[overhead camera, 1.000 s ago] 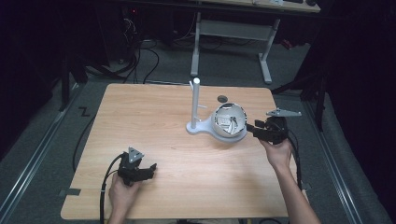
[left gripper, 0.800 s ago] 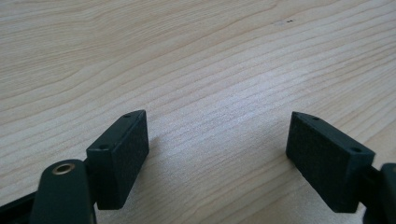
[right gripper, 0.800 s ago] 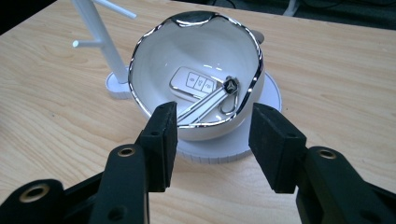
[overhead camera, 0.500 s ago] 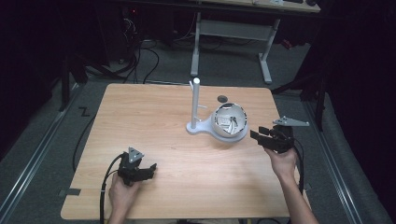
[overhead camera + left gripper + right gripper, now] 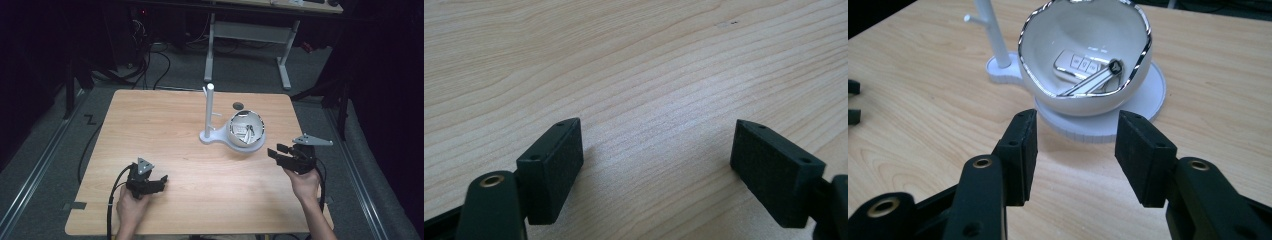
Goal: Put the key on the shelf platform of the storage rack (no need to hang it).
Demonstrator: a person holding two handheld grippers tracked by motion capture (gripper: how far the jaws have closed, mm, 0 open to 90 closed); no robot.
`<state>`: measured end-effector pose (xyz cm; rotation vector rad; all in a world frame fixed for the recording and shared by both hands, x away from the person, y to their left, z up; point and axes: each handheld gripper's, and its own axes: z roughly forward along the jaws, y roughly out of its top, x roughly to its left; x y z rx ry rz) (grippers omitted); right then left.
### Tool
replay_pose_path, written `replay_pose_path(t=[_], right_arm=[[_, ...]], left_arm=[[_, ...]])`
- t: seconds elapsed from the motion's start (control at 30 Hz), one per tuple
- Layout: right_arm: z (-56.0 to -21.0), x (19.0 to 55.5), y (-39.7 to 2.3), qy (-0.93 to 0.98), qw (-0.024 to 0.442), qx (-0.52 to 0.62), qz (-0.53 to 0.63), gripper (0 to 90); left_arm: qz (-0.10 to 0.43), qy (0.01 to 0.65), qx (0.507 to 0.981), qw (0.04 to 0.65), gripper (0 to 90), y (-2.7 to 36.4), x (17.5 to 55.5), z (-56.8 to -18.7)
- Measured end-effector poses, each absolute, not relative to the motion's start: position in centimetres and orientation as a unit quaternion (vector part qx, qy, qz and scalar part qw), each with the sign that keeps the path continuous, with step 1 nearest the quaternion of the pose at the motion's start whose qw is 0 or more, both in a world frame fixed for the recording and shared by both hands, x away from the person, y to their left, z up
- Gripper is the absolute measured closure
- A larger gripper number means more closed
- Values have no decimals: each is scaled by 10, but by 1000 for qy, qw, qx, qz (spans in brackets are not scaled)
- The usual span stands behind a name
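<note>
Right gripper [image 5: 1075, 150] sits just short of the white bowl [image 5: 1083, 55], jaws spread and empty, nothing between the pads. The bowl has a chrome rim and stands on a round white base [image 5: 1108, 125] that also carries the upright post [image 5: 993, 35]. Inside the bowl: a car key fob [image 5: 1078, 64] with a flipped-out metal blade [image 5: 1088, 84] lying across it.

Step in hand looks like a reach toward the fob. To do it well, the person should come in over the near rim, tip the jaws down into the bowl, and line the pads across the fob's short side, not along the blade (the blade probably slips on a pinch). Keep the jaws narrower than the bowl mouth so a pad does not clip the chrome rim and shove the stand.

Placement: in the right gripper view the fob lies at 12 o'clock from the jaw gap, well beyond the pads, behind the bowl's near wall. In the high view the bowl [image 5: 246, 131] is at about 10 o'clock from the right gripper [image 5: 280, 154], near but apart.

Left gripper [image 5: 159, 181] rests low on the table [image 5: 165, 125], jaws wide apart, holding nothing (bare wood between its pads [image 5: 555, 167]). The bowl sits at roughly 2 o'clock from it, well apart.
</note>
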<state>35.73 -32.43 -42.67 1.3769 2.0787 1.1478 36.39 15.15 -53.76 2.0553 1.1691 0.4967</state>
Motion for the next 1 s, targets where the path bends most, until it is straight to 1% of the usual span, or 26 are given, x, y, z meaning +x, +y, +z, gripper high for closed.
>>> replay_pose_path(t=[0.57, 0.83, 1.0], right_arm=[[-446, 339, -309, 750, 174, 481, 418, 519], [-466, 336, -295, 755, 155, 479, 420, 519], [-476, 336, -289, 759, 153, 473, 420, 520]], left_arm=[[192, 452, 796, 355, 214, 151, 364, -538], [193, 452, 795, 355, 214, 151, 364, -538], [192, 452, 795, 355, 214, 151, 364, -538]])
